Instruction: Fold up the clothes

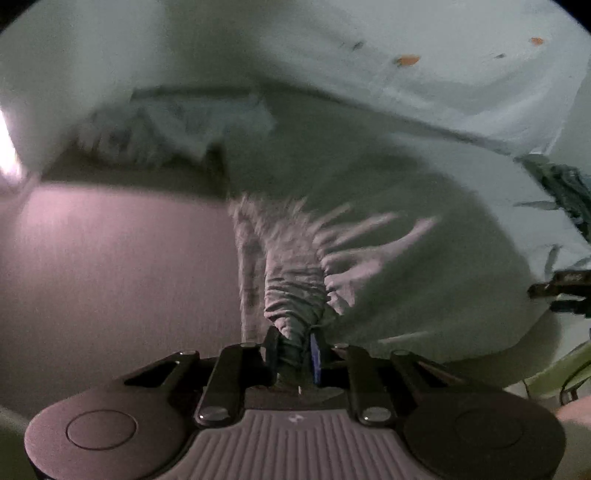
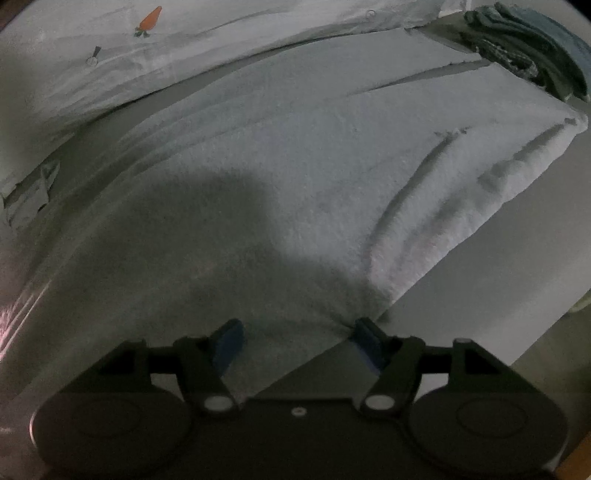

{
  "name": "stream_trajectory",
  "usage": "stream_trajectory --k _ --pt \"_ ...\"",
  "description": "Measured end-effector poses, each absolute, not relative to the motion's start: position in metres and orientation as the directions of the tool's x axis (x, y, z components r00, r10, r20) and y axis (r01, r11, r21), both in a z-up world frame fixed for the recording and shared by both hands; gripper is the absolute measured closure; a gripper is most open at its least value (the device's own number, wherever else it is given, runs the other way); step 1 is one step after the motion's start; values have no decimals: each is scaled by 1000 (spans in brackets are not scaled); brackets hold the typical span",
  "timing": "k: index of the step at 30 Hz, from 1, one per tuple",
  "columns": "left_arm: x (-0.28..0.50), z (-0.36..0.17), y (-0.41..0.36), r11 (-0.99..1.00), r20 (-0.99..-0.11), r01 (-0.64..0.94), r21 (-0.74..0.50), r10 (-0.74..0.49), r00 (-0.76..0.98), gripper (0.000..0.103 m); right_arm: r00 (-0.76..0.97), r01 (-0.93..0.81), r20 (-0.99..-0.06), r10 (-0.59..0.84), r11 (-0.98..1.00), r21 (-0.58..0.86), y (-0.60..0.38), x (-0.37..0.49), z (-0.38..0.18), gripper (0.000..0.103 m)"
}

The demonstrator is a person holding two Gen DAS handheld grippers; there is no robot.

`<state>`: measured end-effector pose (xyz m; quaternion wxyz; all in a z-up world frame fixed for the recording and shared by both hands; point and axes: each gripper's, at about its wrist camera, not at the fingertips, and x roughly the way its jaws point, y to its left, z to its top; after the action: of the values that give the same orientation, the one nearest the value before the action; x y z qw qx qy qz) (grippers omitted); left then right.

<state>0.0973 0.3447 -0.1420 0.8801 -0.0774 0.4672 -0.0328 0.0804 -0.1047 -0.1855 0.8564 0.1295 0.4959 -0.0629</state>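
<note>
A white terry towel (image 2: 295,155) lies spread on the surface, with creases toward its right corner. In the left wrist view my left gripper (image 1: 295,345) is shut on a bunched, wrinkled fold of the towel (image 1: 295,291), and cloth fans out from the grip. My right gripper (image 2: 299,341) stands open at the towel's near corner, with one blue pad on each side of the cloth and neither squeezing it. Part of the right gripper (image 1: 561,291) shows at the right edge of the left wrist view.
A white sheet with a carrot print (image 2: 147,20) lies behind the towel. A pile of dark folded clothes (image 2: 524,48) sits at the far right. Bare surface (image 2: 480,314) runs along the towel's right edge, and more of the bare surface (image 1: 110,277) shows left of the held fold.
</note>
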Motion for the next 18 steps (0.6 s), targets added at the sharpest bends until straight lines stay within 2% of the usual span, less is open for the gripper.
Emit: stream_trajectory --k 2,7,15,17,18 --pt "102 -157 348 984 -843 -30 -177 -136 521 82 499 232 -866 24 959 161 -105 81 -185 29" --pt "103 -155 353 977 -848 -48 -207 -155 506 81 496 222 -867 54 957 187 -116 78 -180 29" --pt "94 -156 355 971 -867 -96 -219 -149 475 84 515 381 -857 1 896 230 -173 79 -173 29" --pt "94 -156 353 971 -875 -121 -204 -126 467 81 523 432 -852 -28 870 237 -201 80 -172 29" --pt "95 -156 353 970 -880 -140 -197 -113 461 76 526 457 -849 -44 857 239 -216 80 -171 29"
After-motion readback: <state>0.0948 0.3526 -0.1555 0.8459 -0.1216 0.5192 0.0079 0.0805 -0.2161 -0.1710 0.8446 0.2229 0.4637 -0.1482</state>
